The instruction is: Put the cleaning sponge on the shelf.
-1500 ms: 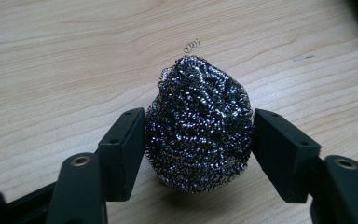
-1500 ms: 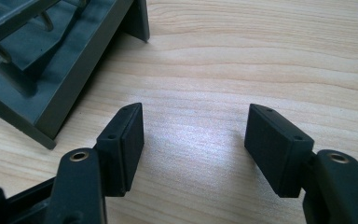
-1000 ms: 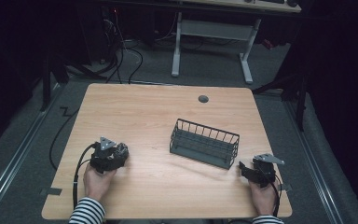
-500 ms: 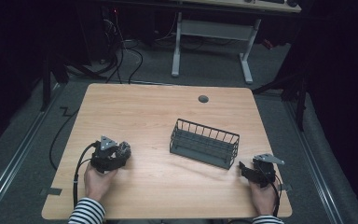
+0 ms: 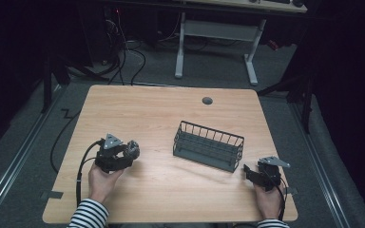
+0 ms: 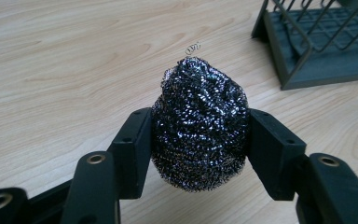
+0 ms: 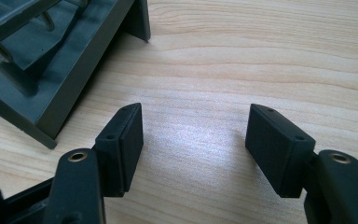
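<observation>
My left gripper (image 6: 199, 135) is shut on a steel wool scourer (image 6: 199, 140), a dark shiny ball squeezed between both pads just above the table. In the high view that left gripper (image 5: 123, 154) sits at the table's front left, its scourer (image 5: 132, 149) pointing right toward the basket. A dark grey wire basket (image 5: 208, 145) stands right of the table's middle, and its corner (image 6: 307, 56) shows in the left gripper view. My right gripper (image 7: 195, 130) is open over bare wood, with nothing between its pads. In the high view the right gripper (image 5: 249, 171) rests at the front right, just off the basket's right end.
The wooden table (image 5: 161, 118) has a round cable grommet (image 5: 207, 100) near its far edge. The basket's near corner (image 7: 46, 93) lies to the left in the right gripper view. Beyond the table stand a white desk frame (image 5: 218, 42) and cables on a dark floor.
</observation>
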`<state>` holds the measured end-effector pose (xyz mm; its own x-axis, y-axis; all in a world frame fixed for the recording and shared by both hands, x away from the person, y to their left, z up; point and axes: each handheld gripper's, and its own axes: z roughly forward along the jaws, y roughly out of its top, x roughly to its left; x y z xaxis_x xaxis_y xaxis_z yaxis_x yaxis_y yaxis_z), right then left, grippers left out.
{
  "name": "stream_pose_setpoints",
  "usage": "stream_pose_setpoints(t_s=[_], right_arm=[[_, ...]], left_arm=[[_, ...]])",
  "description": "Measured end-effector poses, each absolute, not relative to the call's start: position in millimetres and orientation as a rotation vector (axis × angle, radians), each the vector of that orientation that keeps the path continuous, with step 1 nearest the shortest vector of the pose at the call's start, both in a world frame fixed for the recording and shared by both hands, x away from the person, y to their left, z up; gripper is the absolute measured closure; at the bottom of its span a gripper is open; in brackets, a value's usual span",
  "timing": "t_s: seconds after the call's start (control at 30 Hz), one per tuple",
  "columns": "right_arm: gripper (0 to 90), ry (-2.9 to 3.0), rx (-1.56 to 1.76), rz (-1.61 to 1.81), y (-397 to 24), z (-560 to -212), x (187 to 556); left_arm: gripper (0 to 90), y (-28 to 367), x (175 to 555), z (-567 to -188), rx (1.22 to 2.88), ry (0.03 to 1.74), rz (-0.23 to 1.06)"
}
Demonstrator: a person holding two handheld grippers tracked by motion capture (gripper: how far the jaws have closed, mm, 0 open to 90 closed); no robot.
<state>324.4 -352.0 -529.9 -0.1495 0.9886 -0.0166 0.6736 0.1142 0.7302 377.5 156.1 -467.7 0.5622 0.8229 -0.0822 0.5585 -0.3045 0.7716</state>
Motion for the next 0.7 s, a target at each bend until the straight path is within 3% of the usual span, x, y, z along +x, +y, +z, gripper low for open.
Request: stream_pose_setpoints(t_s=[0.7], right_arm=[[37.0,1.885,1.609,0.802,-352.0,-529.9,324.4]], left_arm=[[44.6,139.3,382.8,-437.7,2.017,1.033,0.360]])
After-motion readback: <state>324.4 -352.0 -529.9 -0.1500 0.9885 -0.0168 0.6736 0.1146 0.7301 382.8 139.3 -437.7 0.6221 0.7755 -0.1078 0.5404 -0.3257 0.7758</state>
